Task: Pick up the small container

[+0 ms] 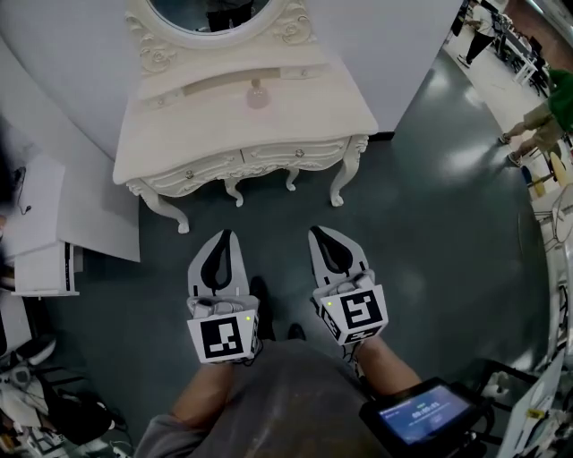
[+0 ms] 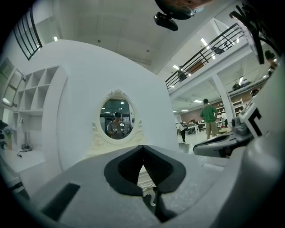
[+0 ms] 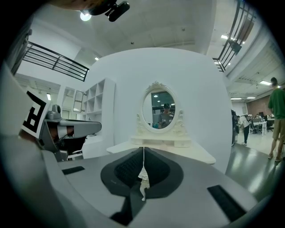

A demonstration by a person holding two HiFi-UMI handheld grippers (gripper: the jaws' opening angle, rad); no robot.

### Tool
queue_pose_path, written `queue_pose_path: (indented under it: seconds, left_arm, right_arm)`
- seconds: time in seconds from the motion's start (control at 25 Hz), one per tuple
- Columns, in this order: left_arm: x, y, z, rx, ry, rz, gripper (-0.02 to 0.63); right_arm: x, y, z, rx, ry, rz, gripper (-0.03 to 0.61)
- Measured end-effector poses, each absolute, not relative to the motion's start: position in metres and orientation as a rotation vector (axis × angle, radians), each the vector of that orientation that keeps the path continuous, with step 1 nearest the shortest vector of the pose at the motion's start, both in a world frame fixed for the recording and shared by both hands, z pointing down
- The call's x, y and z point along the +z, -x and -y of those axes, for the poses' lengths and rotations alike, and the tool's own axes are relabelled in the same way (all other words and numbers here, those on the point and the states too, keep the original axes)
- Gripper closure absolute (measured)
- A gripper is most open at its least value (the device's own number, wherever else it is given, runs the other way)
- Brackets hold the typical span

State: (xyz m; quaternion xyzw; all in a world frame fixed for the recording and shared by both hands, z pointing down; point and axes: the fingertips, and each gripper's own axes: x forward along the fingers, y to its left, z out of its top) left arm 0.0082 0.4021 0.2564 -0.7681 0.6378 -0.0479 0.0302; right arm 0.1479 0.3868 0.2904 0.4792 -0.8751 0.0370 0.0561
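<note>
While both claws hung low in the frame, the left claw was closed on nothing, and the right claw likewise had its tips together and empty. Beyond them lay dark floor, then the cream tabletop. The small container stood at upper centre, near the mirror and well apart from both claws. I judged it light, rigid and probably smooth, so a grip across its lower body seemed safest. No label was readable on it; only the square markers on the claws' cubes showed.
</note>
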Motion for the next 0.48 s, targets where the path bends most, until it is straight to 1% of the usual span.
queue_pose_path:
  seconds: [0.48]
  left_arm:
    - [0.267,0.037,-0.288,-0.170,2.439,-1.897,0.603]
  right_arm:
    - [0.306,-0.092,-0.277,0.150,-1.464,2.600,0.565]
